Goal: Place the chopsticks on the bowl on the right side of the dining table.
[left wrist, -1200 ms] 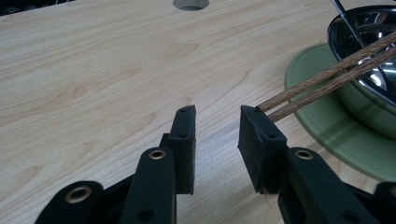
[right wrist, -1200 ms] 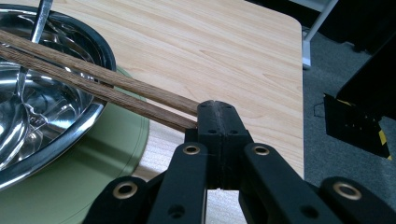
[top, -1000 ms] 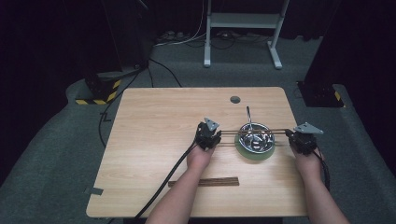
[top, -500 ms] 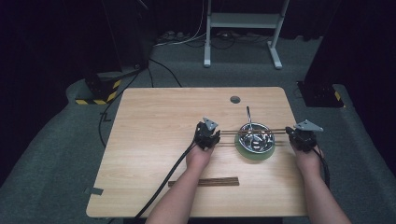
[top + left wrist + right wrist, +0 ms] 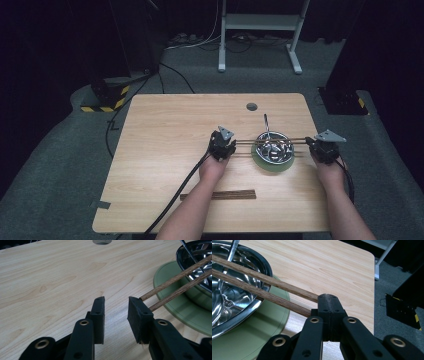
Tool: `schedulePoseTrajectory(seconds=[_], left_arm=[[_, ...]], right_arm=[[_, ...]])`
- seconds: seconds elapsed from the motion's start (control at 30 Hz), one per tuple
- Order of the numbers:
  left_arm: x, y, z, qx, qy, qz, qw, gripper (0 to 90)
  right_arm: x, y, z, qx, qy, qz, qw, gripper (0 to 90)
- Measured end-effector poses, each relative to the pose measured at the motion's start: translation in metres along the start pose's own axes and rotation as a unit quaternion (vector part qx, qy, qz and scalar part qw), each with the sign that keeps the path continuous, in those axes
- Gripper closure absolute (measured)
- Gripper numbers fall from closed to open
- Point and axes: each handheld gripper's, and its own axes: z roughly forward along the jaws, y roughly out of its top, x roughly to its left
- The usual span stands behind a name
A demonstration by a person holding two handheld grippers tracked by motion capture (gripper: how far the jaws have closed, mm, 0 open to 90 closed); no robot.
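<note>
Little has shifted over the last second: both grippers stay at either end of the chopsticks (image 5: 270,143), which lie across the steel bowl (image 5: 273,146) on its green plate (image 5: 260,162), toward three o'clock on the bench (image 5: 170,130).

From the left gripper (image 5: 116,315), the jaws stand spread, chopstick ends just beside the right-hand pad, at two o'clock.

From the right gripper (image 5: 329,316), jaws look pressed together, the sticks touching their left side. Thin, stiff, light sticks will likely roll; I'd pinch near the ends.
</note>
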Motion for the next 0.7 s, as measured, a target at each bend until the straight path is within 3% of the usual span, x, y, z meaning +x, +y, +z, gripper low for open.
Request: schedulePoseTrajectory(seconds=[0.2,0.43,0.7], left_arm=[[-0.003,0.000,-0.003,0.002,-0.004,0.006,1.0000,66.4],[0.005,-0.002,-0.009,-0.011,0.025,0.006,0.9996,64.7],[0.000,-0.005,-0.028,-0.004,0.012,0.016,0.9998,65.8]], right_arm=[[0.002,-0.004,-0.003,0.000,0.003,0.001,1.0000,89.3],[-0.001,-0.010,-0.007,-0.004,-0.008,0.013,0.9999,89.0],[0.009,-0.013,-0.018,-0.005,-0.017,0.010,0.9998,85.2]])
